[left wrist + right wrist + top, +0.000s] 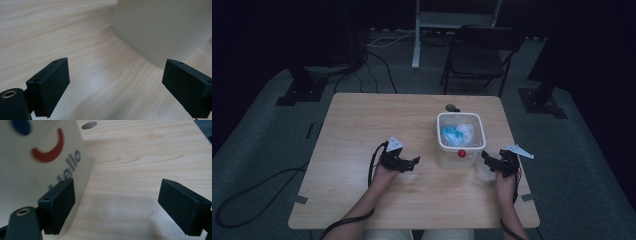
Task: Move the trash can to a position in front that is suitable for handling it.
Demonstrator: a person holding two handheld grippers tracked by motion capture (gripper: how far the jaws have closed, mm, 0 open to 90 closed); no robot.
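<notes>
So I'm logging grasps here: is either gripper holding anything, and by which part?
Nothing is held. The left gripper and the right gripper both stand open on either side of the white container, with only bare table between their jaws.

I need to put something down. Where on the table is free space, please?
The wooden table is bare on its whole left half, from the left gripper outward, and along the near edge between the forearms. It is crowded around the white tub, with the right gripper close beside it.
</notes>
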